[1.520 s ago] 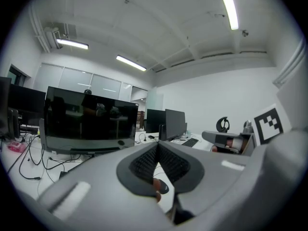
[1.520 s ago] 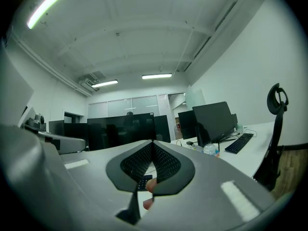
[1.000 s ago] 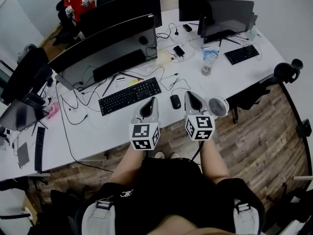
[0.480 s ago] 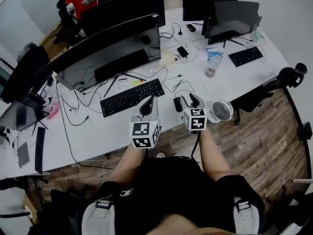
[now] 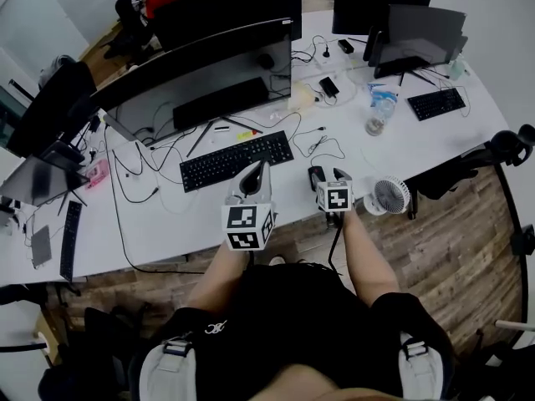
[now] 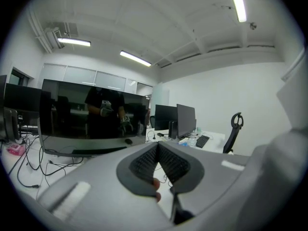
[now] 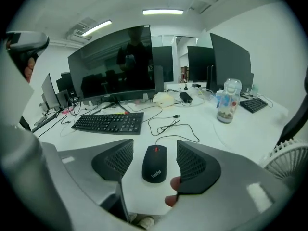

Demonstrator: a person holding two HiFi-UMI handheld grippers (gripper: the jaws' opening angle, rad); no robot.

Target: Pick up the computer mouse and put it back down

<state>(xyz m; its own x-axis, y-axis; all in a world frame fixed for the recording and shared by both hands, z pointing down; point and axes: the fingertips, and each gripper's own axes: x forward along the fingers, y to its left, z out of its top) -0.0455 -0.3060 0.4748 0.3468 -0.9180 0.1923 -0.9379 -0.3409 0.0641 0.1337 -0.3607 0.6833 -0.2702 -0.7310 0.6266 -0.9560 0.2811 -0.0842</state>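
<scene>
- Black plastic, low and smooth: the computer mouse (image 7: 155,166) lay flat on the white desk (image 7: 240,129), right between the jaws of the right gripper (image 7: 155,159).
- Those jaws had just been opening and stood wide. One ribbed pad flanked each side of the mouse, and a strip of bare desk showed on both sides, so nothing was gripped.
- The mouse sat roughly centred in the gap, its wheel end pointing away past the jaw tips. Its cable (image 7: 175,126) trailed off ahead in loose loops toward the keyboard (image 7: 109,122).
- The left gripper (image 6: 158,150) was out of the play. Its jaws met at the tips with nothing between them, and beyond the tips was only the big monitor (image 6: 91,119).
- My read: this was the approach to the pick-up. The mouse was bracketed but the grasp was not yet made, and the lift and the set-down were both still to come.
- The next move called for an even squeeze on the mouse's flanks, with the pads kept low so they caught the sides and not the curved back.
- After that, a straight lift. The slack in the cable looked enough not to tug.
</scene>
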